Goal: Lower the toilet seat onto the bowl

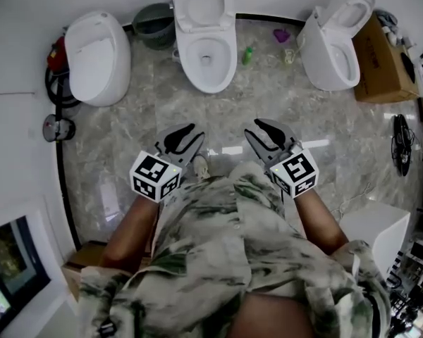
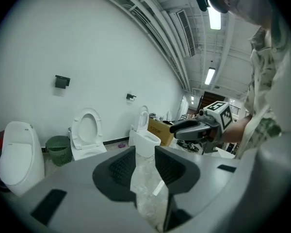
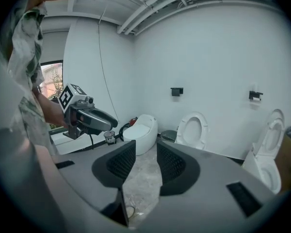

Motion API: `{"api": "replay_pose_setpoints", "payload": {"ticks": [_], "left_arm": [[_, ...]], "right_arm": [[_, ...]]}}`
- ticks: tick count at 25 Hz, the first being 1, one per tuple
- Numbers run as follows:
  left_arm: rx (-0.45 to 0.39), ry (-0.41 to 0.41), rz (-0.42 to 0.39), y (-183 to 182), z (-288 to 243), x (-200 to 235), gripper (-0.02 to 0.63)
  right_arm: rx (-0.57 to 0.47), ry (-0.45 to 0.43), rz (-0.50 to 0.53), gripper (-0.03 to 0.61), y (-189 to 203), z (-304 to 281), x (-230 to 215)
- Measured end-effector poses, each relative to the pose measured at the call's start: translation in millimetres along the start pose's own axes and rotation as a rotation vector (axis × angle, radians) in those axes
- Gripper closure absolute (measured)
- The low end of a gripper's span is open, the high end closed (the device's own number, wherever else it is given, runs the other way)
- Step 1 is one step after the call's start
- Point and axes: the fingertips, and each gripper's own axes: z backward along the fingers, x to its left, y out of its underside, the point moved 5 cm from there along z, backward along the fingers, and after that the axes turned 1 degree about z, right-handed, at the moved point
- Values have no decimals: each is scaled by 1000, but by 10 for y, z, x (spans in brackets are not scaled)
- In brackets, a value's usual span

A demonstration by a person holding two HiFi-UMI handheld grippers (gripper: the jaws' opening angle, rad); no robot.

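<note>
Left gripper, right gripper; jaws apart, empty

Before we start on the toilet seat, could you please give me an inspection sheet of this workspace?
Surface: glossy grey marble floor.
Job's things: middle toilet, seat raised, not on the bowl; right toilet also has its seat up; left toilet has its lid shut.
Clutter: green bin, purple item, green bottle, cardboard box.
Grippers: left gripper and right gripper are open with nothing between the jaws, short of the toilets.
Cables: black coil beside the left toilet; another at the right edge.
Surroundings: white wall with black holders.
</note>
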Motion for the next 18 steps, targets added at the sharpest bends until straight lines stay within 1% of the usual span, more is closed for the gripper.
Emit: {"api": "replay_pose_setpoints", "payload": {"ticks": [3,4,9,13,18], "left_arm": [[-11,-6,9,-101,-24,258,485],[-12,-6,10,-136,-48,329,485],[-9,-25,14,-313,-302,685,485],[-4,-64,33,-491,-646,984,485],[13,-120,64,-815,-1237,1279,485]], "right_arm": [[4,10,25,401,-166,-216,-111],[9,12,30,376,-202,-276,-169],[13,16,33,380,-323,-577,-605],[5,-9,32,388,-374,-840,-1115],[15,-64,27,398,-437,-1161,-1954]]}}
